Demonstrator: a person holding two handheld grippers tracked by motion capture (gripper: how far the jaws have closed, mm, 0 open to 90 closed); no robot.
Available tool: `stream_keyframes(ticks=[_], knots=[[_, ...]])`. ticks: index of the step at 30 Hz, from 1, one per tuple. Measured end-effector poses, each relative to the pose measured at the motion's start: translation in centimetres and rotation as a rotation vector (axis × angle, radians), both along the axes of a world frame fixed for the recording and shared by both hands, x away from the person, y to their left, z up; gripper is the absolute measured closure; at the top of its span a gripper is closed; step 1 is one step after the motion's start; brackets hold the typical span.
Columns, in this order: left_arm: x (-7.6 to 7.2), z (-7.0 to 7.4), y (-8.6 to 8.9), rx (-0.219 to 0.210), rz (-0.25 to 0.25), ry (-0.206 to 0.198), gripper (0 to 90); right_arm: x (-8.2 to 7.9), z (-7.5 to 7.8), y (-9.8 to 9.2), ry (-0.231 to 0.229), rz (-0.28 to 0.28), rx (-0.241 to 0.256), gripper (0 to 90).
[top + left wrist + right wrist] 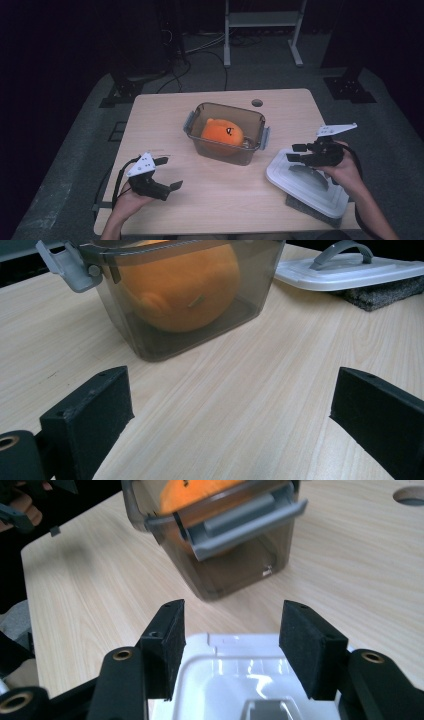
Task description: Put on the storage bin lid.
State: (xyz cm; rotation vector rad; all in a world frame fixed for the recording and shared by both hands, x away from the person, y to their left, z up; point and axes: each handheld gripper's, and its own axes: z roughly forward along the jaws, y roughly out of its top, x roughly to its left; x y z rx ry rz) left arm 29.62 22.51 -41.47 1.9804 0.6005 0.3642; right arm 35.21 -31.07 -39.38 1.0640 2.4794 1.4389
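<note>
Right of the smoky translucent plastic box (227,134) holding the orange plush toy (222,133), my right gripper (300,152) hovers with fingers spread over the white handled lid (305,186); my left gripper (167,173) waits open nearby. Lidding remains undone, I judge.

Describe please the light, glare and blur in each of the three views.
High view: only the table is lit, surroundings nearly black. Left gripper view: the container is soft, the near jaws slightly blurred. Right gripper view: bright glare on the white lid, and the container's latch is out of focus.
</note>
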Motion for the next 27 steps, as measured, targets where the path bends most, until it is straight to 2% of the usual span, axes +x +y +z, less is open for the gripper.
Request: stream_keyframes(ticks=[19,27], knots=[[-0.1,-0.1,-0.1,-0.001,-0.001,0.005,2.5,-2.1,-2.8,-2.7,0.032,-0.057,0.021,42.4],[0.0,-0.1,-0.1,-0.001,-0.001,0.007,2.5,-3.1,-3.5,-3.5,0.026,-0.068,0.027,43.4]])
